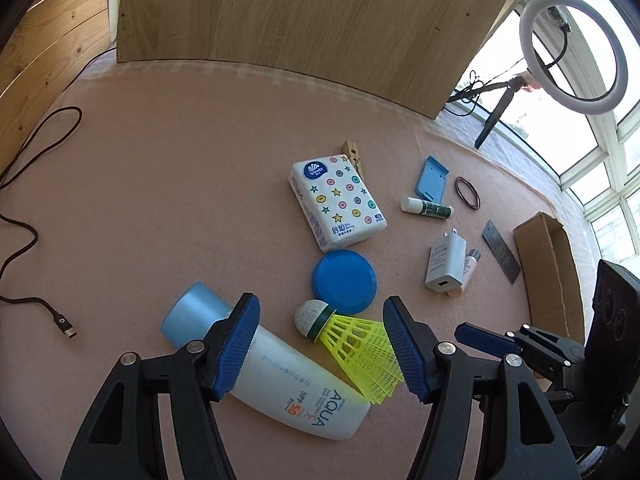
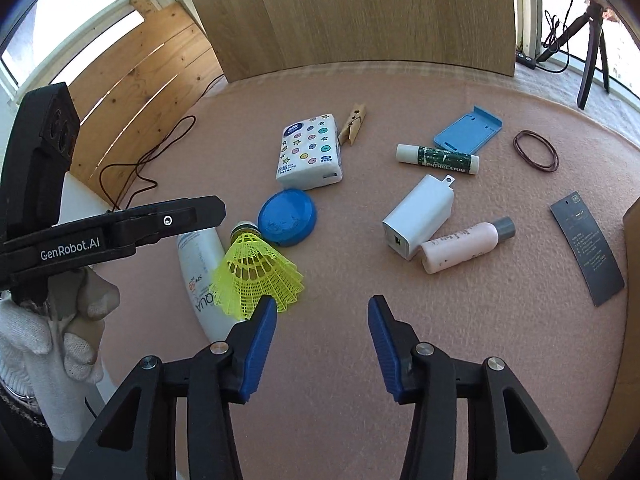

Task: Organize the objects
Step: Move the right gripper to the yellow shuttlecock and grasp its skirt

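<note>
From the left wrist, the left gripper is hanging with fingers spread and empty over the yellow shuttlecock, its cork pointing far-left. From the right wrist, the right gripper, half-open and empty, is sitting right of the shuttlecock, farther off.

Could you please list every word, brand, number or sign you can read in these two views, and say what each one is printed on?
"AQUA" and "SPF 50": sunscreen bottle; its other lines are too small to read.
"Vinda": tissue pack; the other print is too small to read.
"MENTHOLATUM", first letter partly hidden: lip balm stick.
"GenRobot.AI": left gripper.
Too small to read: white charger, dark card, pink bottle.
</note>
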### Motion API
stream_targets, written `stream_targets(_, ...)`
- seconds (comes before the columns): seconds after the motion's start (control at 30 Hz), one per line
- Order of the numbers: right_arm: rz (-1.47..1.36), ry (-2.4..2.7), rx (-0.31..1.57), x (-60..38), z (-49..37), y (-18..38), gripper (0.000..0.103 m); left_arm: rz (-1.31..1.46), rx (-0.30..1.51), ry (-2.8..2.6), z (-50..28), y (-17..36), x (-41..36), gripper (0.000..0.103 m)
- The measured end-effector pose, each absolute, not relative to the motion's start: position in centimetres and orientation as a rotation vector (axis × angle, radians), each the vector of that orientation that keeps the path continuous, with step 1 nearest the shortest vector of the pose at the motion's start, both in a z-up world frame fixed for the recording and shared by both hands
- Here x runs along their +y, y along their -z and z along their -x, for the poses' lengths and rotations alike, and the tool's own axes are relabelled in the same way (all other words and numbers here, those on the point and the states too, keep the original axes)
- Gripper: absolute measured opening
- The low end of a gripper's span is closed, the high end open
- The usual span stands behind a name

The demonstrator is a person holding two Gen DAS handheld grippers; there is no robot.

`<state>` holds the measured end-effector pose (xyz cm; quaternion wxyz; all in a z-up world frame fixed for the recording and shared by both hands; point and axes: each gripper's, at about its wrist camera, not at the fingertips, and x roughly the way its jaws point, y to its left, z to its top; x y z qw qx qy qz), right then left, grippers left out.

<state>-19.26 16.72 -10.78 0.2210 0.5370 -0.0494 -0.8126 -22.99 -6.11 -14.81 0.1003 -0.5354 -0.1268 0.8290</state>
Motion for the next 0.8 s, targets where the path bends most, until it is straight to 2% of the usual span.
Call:
stream_targets(0.2, -1.499, 2.223, -0.161, 15.8, 20.2, 12.3, 0.037, 1.627, -0.352, -2.368, 24.7, 16.4, -5.4, 0.064)
stream_targets(0.43, -1.519, 2.193, -0.222, 15.6, 20.9, 13.4, 0.033, 1.672, -0.338, -2.289, 25.3, 17.9, -4.8, 0.05)
stream_targets(0.53, -1.512, 2.187, -0.242, 15.4, 21.2, 13.6, 0.03, 1.683, -0.332, -2.263, 25.2, 18.3, -4.5, 0.048)
stream_targets(0.67, -1.523, 2.156, -0.277, 15.4, 21.5, 14.0, 0.013, 1.682, -0.337, -2.257, 24.9, 18.2, -4.3, 0.045)
stream_targets(0.8, -1.528, 2.155, -0.309, 15.6, 21.3, 14.2, 0.012, 1.684, -0.34, -2.268, 24.2, 18.2, -4.2, 0.045)
